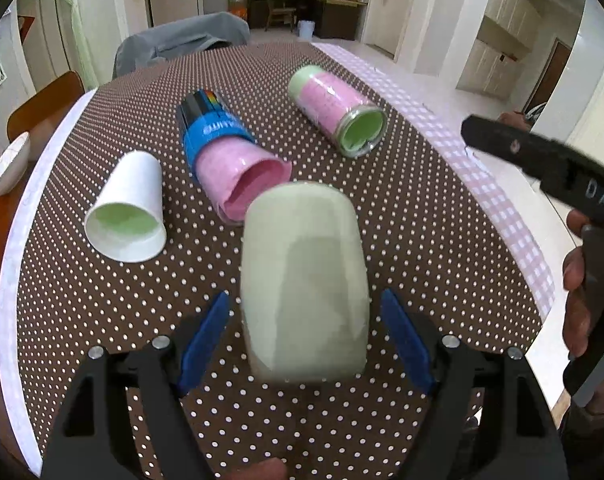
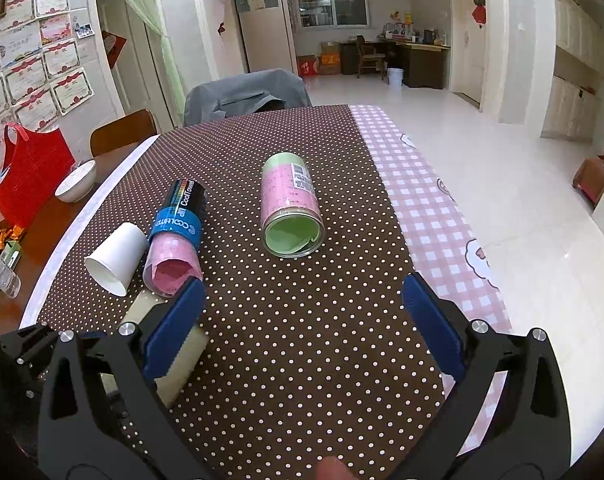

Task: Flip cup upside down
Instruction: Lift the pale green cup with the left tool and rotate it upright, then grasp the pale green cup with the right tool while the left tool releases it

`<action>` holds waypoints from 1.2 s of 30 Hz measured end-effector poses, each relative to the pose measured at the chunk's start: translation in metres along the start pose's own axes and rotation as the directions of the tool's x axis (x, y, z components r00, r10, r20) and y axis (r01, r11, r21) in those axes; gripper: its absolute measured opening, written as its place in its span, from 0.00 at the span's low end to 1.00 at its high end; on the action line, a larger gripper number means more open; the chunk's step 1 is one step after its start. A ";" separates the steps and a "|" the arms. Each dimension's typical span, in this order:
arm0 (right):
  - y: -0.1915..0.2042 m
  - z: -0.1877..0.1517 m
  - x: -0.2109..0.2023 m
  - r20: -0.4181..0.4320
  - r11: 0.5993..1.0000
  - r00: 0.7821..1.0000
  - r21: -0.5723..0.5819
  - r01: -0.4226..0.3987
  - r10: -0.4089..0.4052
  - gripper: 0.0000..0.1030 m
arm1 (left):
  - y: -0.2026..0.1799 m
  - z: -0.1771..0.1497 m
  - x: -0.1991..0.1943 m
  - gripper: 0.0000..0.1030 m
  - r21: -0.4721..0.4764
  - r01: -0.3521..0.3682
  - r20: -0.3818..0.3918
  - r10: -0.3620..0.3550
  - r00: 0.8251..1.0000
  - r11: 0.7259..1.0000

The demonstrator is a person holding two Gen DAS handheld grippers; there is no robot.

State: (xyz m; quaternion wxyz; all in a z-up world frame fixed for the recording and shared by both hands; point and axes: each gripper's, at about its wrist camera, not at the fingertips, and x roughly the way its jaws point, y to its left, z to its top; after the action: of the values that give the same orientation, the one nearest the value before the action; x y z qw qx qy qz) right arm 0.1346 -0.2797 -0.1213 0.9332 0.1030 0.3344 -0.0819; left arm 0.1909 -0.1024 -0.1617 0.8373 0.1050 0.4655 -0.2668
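Note:
A pale green cup (image 1: pixel 304 280) stands upside down on the dotted tablecloth, between the blue fingers of my left gripper (image 1: pixel 304 332). The jaws are open, with a gap on each side of the cup. In the right wrist view the same cup (image 2: pixel 182 364) shows partly behind the left finger. My right gripper (image 2: pixel 302 320) is open and empty, held above the table. Its black body also shows at the right of the left wrist view (image 1: pixel 550 164).
A white paper cup (image 1: pixel 128 208) lies on its side at the left. A blue-banded tube with pink lining (image 1: pixel 226 152) and a pink and green can (image 1: pixel 336 114) lie on their sides further back. A white bowl (image 2: pixel 76 186) and a red bag (image 2: pixel 30 178) sit at the far left.

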 end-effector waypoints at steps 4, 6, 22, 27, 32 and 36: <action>-0.001 0.001 -0.002 0.004 1.000 1.000 0.000 0.003 -0.003 0.94 | 0.000 0.002 -0.007 0.75 -0.007 -0.007 0.021 0.007 1.000 1.000; 0.000 0.001 -0.002 0.004 1.000 1.000 -0.002 0.003 -0.003 0.94 | 0.000 0.003 -0.009 0.75 -0.013 -0.014 0.029 0.015 0.999 1.000; 0.016 0.008 -0.021 0.092 0.994 0.993 -0.087 -0.072 0.080 0.94 | 0.016 -0.007 -0.035 0.76 -0.090 -0.060 0.092 0.068 0.993 0.994; 0.023 0.009 -0.020 0.119 0.986 0.987 -0.136 -0.093 0.110 0.94 | 0.017 -0.011 -0.043 0.76 -0.113 -0.084 0.111 0.097 0.989 0.990; 0.026 0.011 -0.021 0.141 0.976 0.976 -0.166 -0.143 0.167 0.94 | 0.019 -0.012 -0.054 0.76 -0.129 -0.118 0.135 0.135 0.982 0.985; 0.033 0.012 -0.027 0.167 0.956 0.968 -0.254 -0.144 0.190 0.94 | 0.020 -0.013 -0.062 0.76 -0.135 -0.144 0.161 0.165 0.973 0.980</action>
State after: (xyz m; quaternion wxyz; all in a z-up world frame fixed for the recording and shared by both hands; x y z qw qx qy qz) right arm 0.1287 -0.2489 -0.0902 0.9699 0.0091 0.2415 0.0289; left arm 0.1663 -0.0588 -0.1181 0.8974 0.0662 0.3976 -0.1796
